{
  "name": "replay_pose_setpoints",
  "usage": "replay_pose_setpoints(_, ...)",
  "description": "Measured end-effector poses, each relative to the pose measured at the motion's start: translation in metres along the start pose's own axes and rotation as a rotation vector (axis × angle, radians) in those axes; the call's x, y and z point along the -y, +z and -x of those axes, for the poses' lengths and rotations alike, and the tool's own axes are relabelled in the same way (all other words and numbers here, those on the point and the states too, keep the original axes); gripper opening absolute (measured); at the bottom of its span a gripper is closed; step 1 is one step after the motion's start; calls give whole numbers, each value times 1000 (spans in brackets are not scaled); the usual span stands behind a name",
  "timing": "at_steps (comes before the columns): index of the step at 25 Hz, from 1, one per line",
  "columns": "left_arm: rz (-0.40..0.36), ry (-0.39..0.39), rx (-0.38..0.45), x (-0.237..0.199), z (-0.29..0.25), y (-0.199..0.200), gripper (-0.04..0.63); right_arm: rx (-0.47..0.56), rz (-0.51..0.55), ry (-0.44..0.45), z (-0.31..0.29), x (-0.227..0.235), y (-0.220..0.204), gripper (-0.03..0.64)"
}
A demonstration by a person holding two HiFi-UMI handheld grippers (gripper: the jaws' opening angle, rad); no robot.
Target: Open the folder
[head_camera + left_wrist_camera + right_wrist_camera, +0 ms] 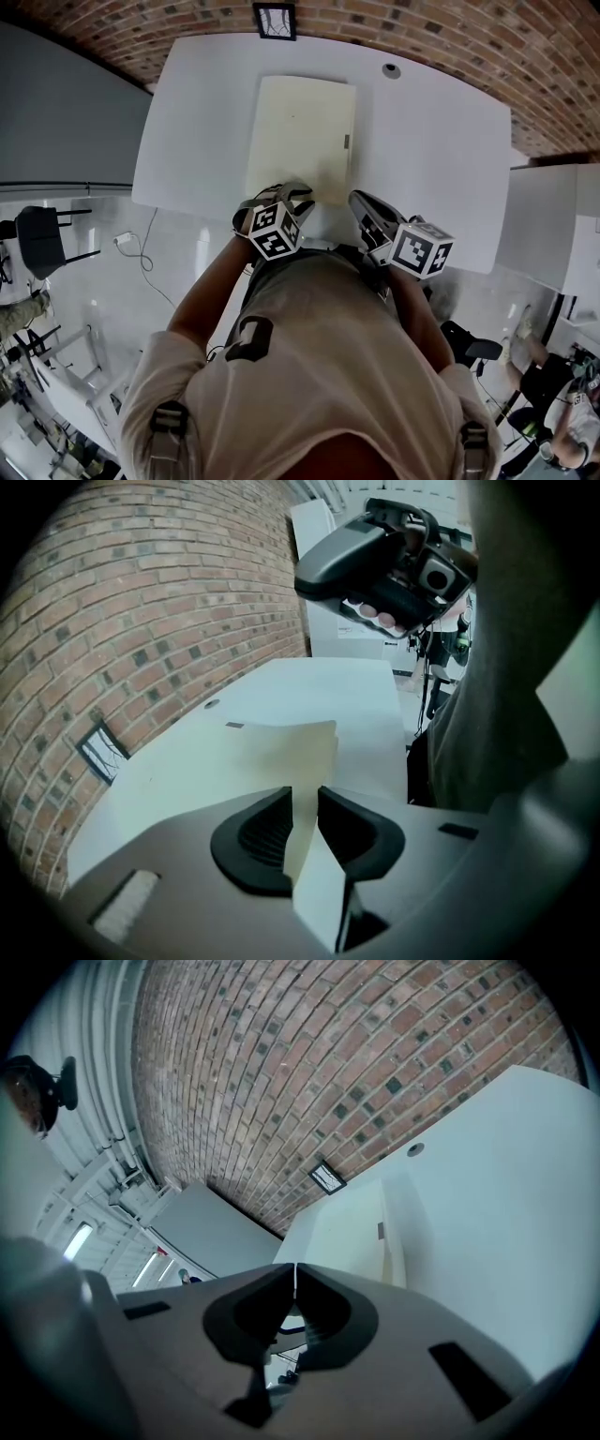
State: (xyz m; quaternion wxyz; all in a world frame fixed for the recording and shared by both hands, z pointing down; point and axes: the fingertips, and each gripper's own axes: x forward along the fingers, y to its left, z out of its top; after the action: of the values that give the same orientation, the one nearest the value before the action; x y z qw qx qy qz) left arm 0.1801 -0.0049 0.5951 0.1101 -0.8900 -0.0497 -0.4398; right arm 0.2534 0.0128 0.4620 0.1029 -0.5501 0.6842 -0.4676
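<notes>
Head view: table (441,141), brick wall (450,37); left tongs (286,193) clamped on folder (300,131), right tongs (360,201) together.

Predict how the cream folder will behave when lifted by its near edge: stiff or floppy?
Probably floppy: the thin folder cover curves where the left gripper pinches it. Likely light, and it may slide on the smooth table.

My right gripper (294,1281) has its jaws closed tip to tip, with nothing between them. Past them a pale folder (342,1227) lies flat on the white table (506,1204), with a small dark tab (382,1231) at its right edge and a round hole (413,1149) in the tabletop further back. Behind is a brick wall (328,1054) with a small dark-framed plate (326,1177), and a grey panel (211,1227) to the left.
</notes>
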Motion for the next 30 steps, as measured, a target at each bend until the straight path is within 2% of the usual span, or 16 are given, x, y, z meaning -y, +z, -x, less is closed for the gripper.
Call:
replay_pose_setpoints(8,48,29,83,-3,8,5,48,0,-56,13,1,3,-2,5)
replay_pose_setpoints(15,77,62,147,-5,17,9,40,-49,-88,3,-3,19,-20,6)
replay_pose_setpoints(21,93,66,162,-6,19,9,40,-152,-149,38,-17,36,-53,6)
replay_pose_setpoints(30,126,50,182,-8,21,10,40,-165,-203,25,-26,46,-62,19)
